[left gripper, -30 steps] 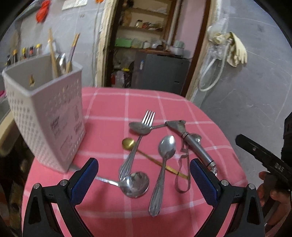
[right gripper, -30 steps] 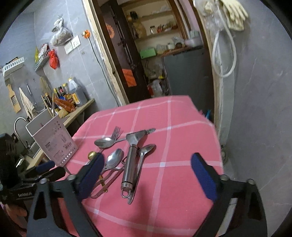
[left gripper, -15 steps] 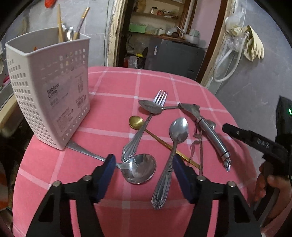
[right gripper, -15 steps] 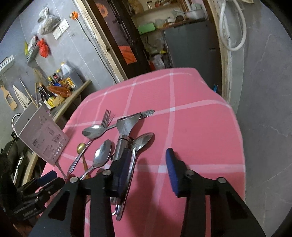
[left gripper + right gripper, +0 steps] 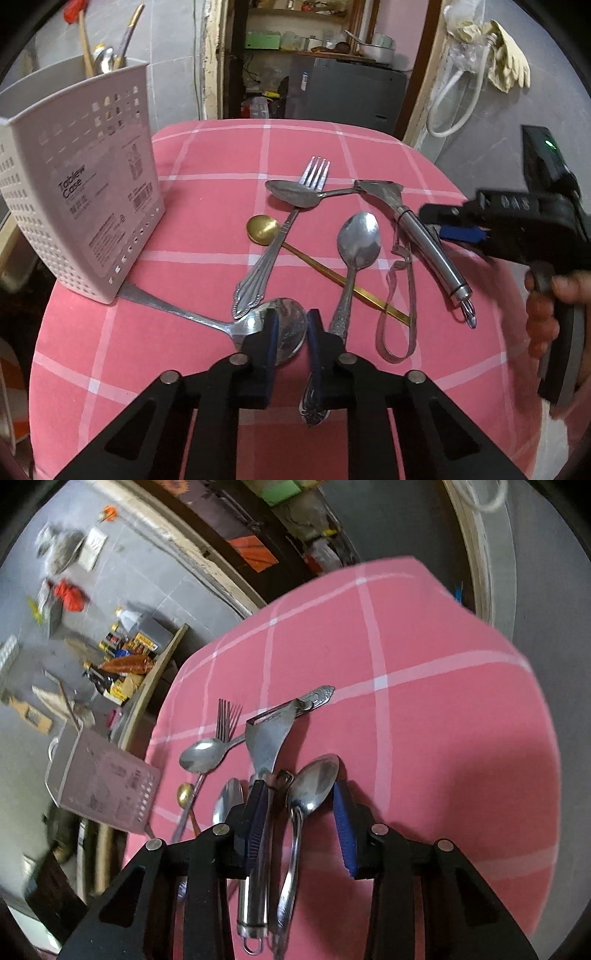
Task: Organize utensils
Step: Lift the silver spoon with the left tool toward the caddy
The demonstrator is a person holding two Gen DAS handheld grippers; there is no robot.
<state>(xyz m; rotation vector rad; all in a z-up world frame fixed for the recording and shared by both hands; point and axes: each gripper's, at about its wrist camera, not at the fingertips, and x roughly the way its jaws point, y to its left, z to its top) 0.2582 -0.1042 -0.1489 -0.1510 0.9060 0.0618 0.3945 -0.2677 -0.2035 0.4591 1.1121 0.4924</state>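
Note:
Several utensils lie on the pink checked tablecloth: a fork, a gold spoon, several steel spoons and a peeler. My left gripper is low over the bowl of a large steel spoon, its blue pads narrowed around the bowl with a gap still showing. My right gripper is half open, its pads on either side of the peeler handle and a steel spoon. The white perforated utensil holder stands at the left.
The holder holds chopsticks and spoons. A grey strap loops from the peeler. The table's round edge drops off at right and front. A doorway with shelves lies behind; a counter with bottles stands left.
Both grippers have dropped toward the table and narrowed. The left has closed in around the large spoon's bowl; the right has moved forward over the peeler and spoon.

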